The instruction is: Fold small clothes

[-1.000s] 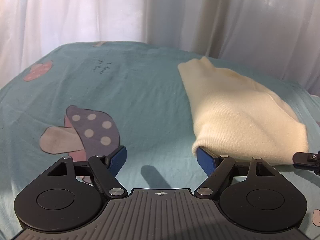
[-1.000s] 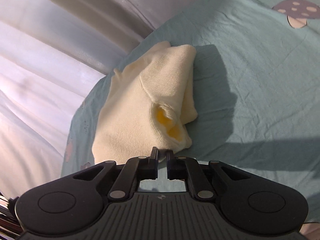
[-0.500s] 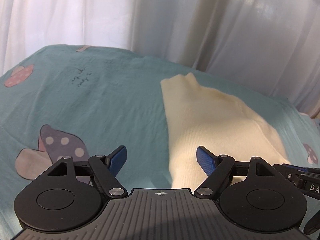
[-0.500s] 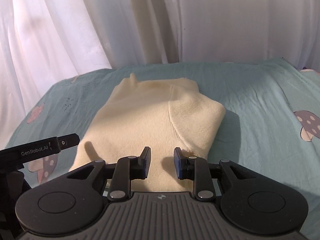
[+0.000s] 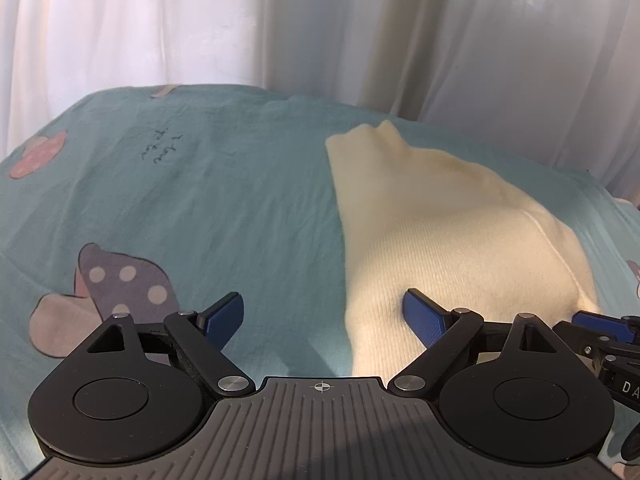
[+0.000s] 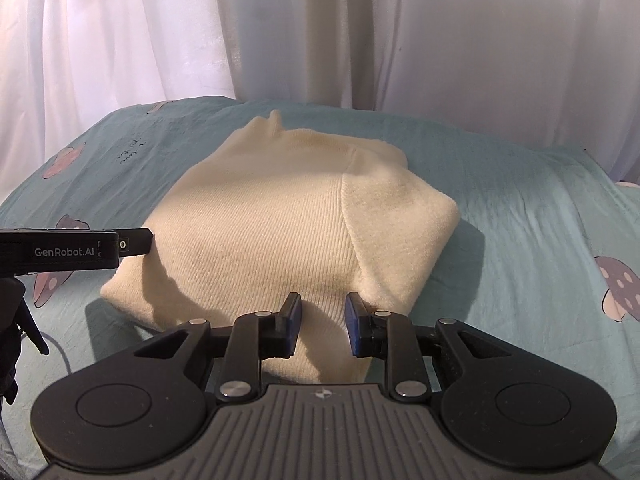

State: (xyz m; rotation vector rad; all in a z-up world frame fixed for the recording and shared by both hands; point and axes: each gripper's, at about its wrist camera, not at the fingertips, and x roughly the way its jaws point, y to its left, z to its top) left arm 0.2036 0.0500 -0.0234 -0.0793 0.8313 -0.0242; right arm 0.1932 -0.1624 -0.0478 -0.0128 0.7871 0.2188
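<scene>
A cream knitted garment (image 6: 288, 220) lies folded into a compact bundle on the teal bedsheet (image 6: 520, 220). It also shows in the left wrist view (image 5: 440, 232), on the right half. My left gripper (image 5: 323, 312) is wide open and empty, its right finger over the garment's near left corner. My right gripper (image 6: 322, 316) is partly open and empty, just above the garment's near edge. The left gripper's side shows in the right wrist view (image 6: 76, 252) at the garment's left edge.
The teal sheet has mushroom prints (image 5: 120, 284) (image 6: 618, 284) and a pink one (image 5: 38, 156) at far left. White curtains (image 6: 320, 32) hang behind the bed. The sheet (image 5: 200, 184) stretches left of the garment.
The right gripper let go of the garment's edge, opened and swung to face the bundle squarely. The left gripper stayed open and shifted slightly over the garment's near left corner.
</scene>
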